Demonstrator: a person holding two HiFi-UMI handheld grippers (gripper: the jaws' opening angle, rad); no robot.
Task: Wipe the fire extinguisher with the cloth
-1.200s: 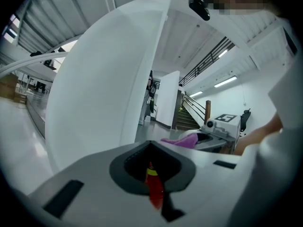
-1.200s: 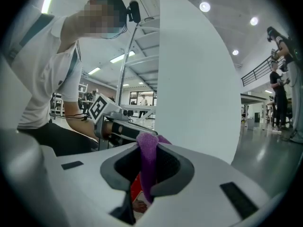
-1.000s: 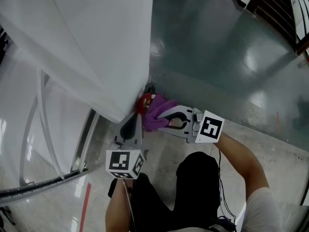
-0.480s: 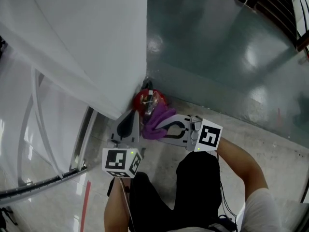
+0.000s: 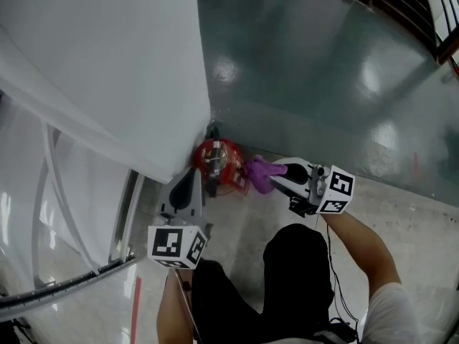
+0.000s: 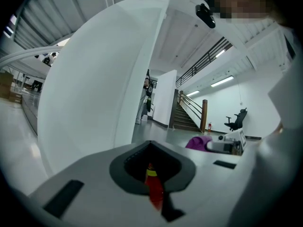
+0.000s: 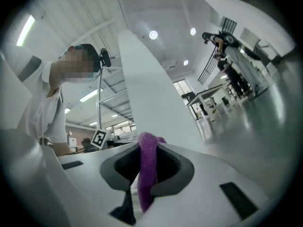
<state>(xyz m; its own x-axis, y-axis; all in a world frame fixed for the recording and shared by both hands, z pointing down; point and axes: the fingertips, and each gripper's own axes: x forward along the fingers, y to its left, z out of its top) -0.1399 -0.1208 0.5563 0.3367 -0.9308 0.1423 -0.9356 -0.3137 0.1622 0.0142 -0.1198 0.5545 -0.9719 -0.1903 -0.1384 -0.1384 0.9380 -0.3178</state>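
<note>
purple cloth (image 5: 258, 172) pinched in right claw (image 5: 274, 170); left claw (image 5: 204, 178) clamps half-hidden fire extinguisher (image 5: 228, 165).

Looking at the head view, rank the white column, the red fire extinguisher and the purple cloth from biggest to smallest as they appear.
1. white column, by far the largest.
2. fire extinguisher, seen end-on from above.
3. purple cloth, somewhat smaller, though it is bunched up.

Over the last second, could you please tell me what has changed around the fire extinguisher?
The right gripper swung right, rolling, and dragged the purple cloth off the fire extinguisher, whose top is now bare. It kept hold of the cloth. The left gripper stayed put, shut on a red part of the extinguisher.
</note>
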